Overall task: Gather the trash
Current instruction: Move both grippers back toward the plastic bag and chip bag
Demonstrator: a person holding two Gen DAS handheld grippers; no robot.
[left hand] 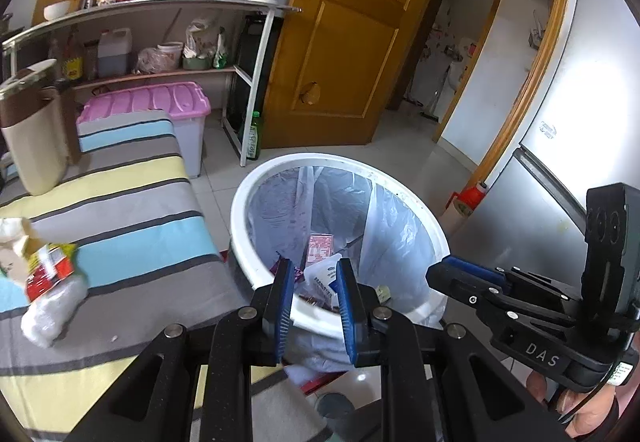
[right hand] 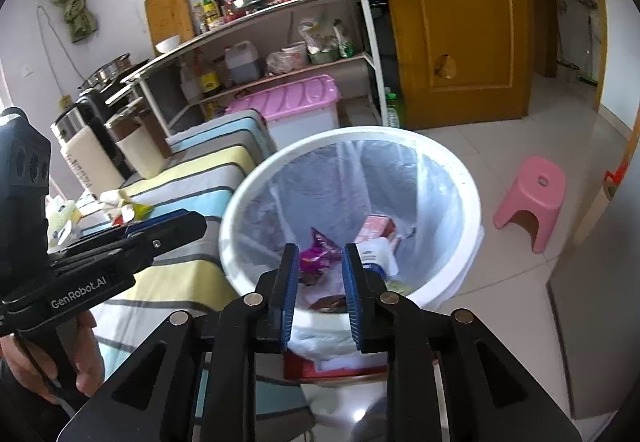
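A white trash bin [left hand: 436,238] with a clear liner stands on the floor beside a striped table; it also shows in the right wrist view [right hand: 472,201]. Wrappers and a pink carton [left hand: 320,248] lie inside it, with a purple wrapper [right hand: 316,254] among them. My left gripper [left hand: 314,306] is open and empty, just above the bin's near rim. My right gripper [right hand: 320,290] is open and empty over the same rim; it shows at the right in the left wrist view [left hand: 464,274]. More trash lies on the table: a red and yellow wrapper [left hand: 46,270] and a clear plastic bag [left hand: 52,310].
The striped tablecloth [left hand: 132,209] covers the table left of the bin. A beige container [left hand: 32,137] stands at its far end. A pink-lidded storage box [left hand: 160,105], a kitchen shelf [left hand: 160,9], a wooden door [left hand: 340,41] and a pink stool [right hand: 532,197] surround the bin.
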